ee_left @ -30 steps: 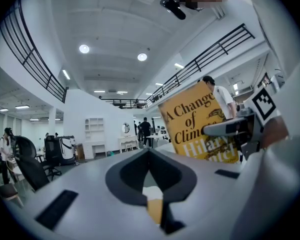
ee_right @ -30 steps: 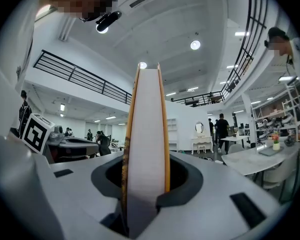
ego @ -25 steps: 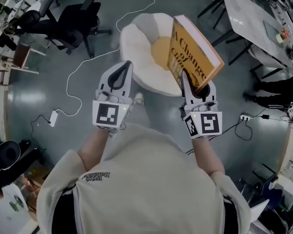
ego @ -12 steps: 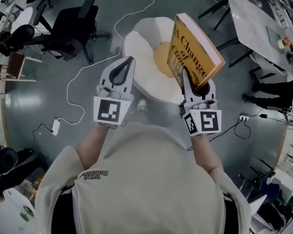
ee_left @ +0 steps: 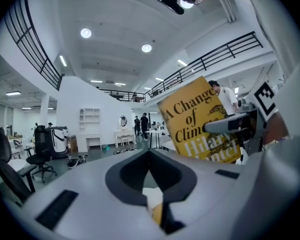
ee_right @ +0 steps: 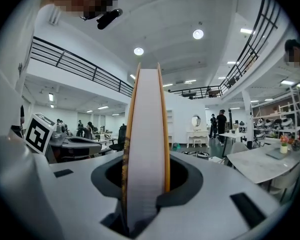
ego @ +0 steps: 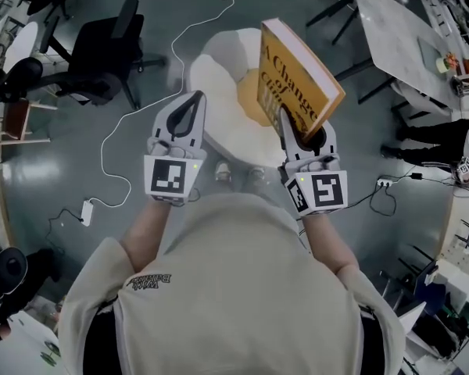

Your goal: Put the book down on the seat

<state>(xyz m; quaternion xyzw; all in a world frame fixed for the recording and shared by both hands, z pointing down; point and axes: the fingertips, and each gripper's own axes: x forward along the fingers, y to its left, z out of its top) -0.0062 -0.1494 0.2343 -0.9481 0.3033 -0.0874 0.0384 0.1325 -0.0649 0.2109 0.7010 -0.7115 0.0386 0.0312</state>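
Observation:
A yellow-covered book (ego: 297, 73) stands upright, tilted a little, over the white round seat (ego: 215, 84) with its yellow cushion (ego: 248, 104). My right gripper (ego: 303, 130) is shut on the book's lower edge. In the right gripper view the white page edge (ee_right: 146, 134) rises between the jaws of the right gripper (ee_right: 144, 194). My left gripper (ego: 189, 104) is shut and holds nothing, level with the right one, over the seat's near left side. From the left gripper (ee_left: 150, 153) the book's cover (ee_left: 200, 121) shows at the right.
A black office chair (ego: 102, 49) stands at the far left. A white cable (ego: 117, 139) runs over the grey floor to a power adapter (ego: 86, 209). A pale table (ego: 406, 37) and a person's legs (ego: 445, 139) are at the right.
Both grippers and the book have shifted slightly left, more over the seat. The grip on the book is unchanged.

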